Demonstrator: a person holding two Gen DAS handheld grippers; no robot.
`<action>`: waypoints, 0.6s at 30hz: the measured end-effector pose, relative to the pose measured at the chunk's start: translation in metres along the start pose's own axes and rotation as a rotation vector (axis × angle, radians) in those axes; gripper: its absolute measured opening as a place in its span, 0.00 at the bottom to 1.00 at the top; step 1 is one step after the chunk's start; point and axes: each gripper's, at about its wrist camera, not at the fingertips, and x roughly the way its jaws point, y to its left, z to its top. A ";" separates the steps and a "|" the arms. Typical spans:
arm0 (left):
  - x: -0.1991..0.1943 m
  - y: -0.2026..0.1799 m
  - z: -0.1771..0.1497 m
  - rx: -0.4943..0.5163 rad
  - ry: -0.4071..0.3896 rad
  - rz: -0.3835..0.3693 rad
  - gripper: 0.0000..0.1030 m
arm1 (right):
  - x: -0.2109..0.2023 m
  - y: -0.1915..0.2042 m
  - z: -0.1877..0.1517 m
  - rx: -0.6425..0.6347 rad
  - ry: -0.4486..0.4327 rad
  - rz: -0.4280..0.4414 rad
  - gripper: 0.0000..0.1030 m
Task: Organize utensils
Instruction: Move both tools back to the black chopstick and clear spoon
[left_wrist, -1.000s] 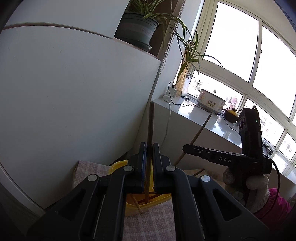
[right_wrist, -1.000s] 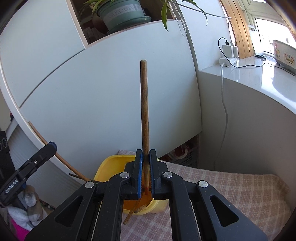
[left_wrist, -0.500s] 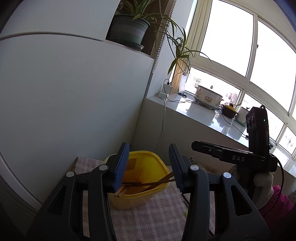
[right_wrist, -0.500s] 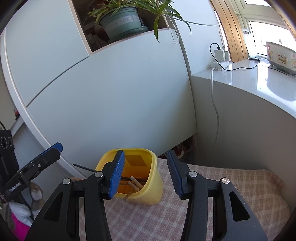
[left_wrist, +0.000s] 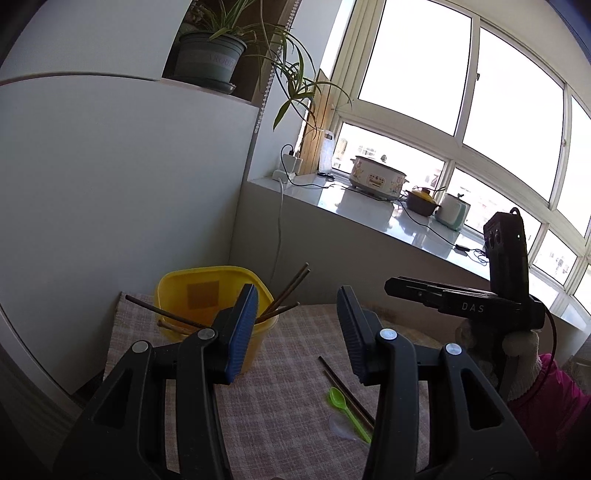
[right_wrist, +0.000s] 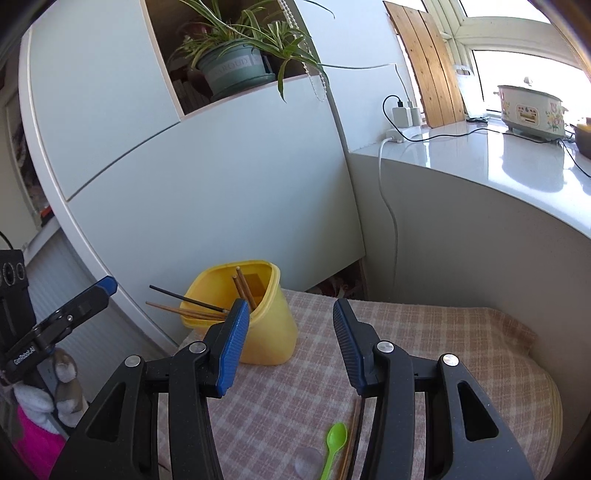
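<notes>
Chopsticks (left_wrist: 286, 293) lean loosely in the yellow plastic container (right_wrist: 266, 332), their tips sticking out over its rim at crossed angles, which suggests the container serves as the collecting bin for the utensils on the checked tablecloth (right_wrist: 424, 332). Several more lie in it pointing the other way (right_wrist: 177, 308), so the sorting looks partly done.

Left gripper (left_wrist: 295, 332) has its jaws standing moderately apart, having just been opening, and nothing sits between the blue pads; the container lies beyond and partly behind its left finger. Right gripper (right_wrist: 288, 343) likewise has just been opening and holds nothing, with the container just beyond its left finger.

Nearer than the container, a green plastic spoon (right_wrist: 334, 446) rests flat on the cloth, touching or just beside a pair of dark chopsticks (left_wrist: 345, 391) that lie alongside it. In the right wrist view both lie low between the fingers, toward the right one, not yet within the pads. A clear round item (right_wrist: 308, 461) lies beside the spoon handle; what it is I cannot tell. These loose pieces are probably the next to be gathered.
</notes>
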 end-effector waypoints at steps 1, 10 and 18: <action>0.002 -0.003 -0.005 -0.001 0.014 -0.008 0.43 | -0.002 -0.004 -0.005 0.003 0.009 -0.007 0.45; 0.048 -0.014 -0.067 -0.048 0.246 -0.095 0.43 | 0.004 -0.047 -0.060 0.063 0.151 -0.042 0.45; 0.085 -0.021 -0.121 -0.092 0.423 -0.141 0.43 | 0.018 -0.069 -0.095 0.136 0.261 -0.026 0.45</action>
